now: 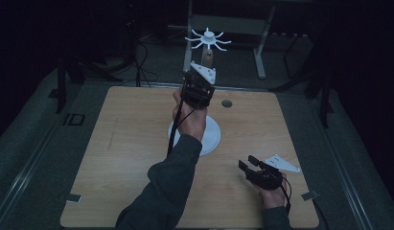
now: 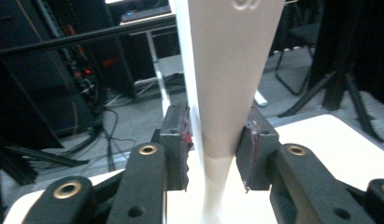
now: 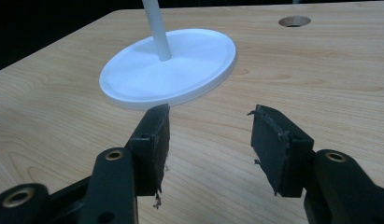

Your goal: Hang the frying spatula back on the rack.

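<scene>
High view: the left gripper (image 1: 200,86) is raised above the round white plastic base (image 1: 211,136) at mid-table, on the white stand's upright pole (image 1: 208,56), below its spoked white top (image 1: 208,38). The right gripper (image 1: 249,164) rests low near the light wooden table (image 1: 127,143)'s right front.

Left gripper view: both jaws press against the pole (image 2: 224,93), clamped on it.

Right gripper view: jaws stand wide apart, holding nothing, just before the base (image 3: 180,70).
</scene>
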A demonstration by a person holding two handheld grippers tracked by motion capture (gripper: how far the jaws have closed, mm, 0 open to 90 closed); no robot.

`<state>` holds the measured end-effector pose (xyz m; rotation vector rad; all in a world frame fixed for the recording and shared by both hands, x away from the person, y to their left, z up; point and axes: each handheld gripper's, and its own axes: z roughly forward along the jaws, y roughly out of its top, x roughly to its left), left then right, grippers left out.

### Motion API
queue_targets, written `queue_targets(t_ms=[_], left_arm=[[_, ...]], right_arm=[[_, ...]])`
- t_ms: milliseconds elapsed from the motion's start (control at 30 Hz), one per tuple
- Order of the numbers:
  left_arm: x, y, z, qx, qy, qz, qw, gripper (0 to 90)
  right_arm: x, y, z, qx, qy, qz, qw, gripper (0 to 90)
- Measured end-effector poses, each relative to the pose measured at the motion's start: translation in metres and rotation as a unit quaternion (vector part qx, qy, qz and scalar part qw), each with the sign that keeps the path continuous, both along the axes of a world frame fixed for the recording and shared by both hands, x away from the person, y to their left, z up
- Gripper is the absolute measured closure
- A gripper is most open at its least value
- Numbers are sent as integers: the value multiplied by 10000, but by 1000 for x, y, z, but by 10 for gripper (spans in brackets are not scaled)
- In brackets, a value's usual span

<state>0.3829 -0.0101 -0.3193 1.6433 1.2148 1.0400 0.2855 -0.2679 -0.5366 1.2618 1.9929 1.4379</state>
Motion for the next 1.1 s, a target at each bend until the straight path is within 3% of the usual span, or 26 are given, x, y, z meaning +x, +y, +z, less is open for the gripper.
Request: queue_targets(t_ms=[100,400,800,967,1100], left_arm=[[1,1,0,-70,25,-156,9999,641],[1,7,-2,-172,45,-313,9994,568],[-8,11,-4,-377,-175,-403,9983,402],[-13,11,-4,-463,-95,-636,9969,394],[-17,12,-4,-634,5,-897,9940,394]], right_arm=[[0,0,0,3,4,-8,10000,468],[0,0,0,-8,12,-8,10000,467],[0,1,-1,-48,24,-9,10000,467],[0,-1,-2,-67,16,-33,10000,467],[1,-2,-2,-108,44,-94,9999,461]])
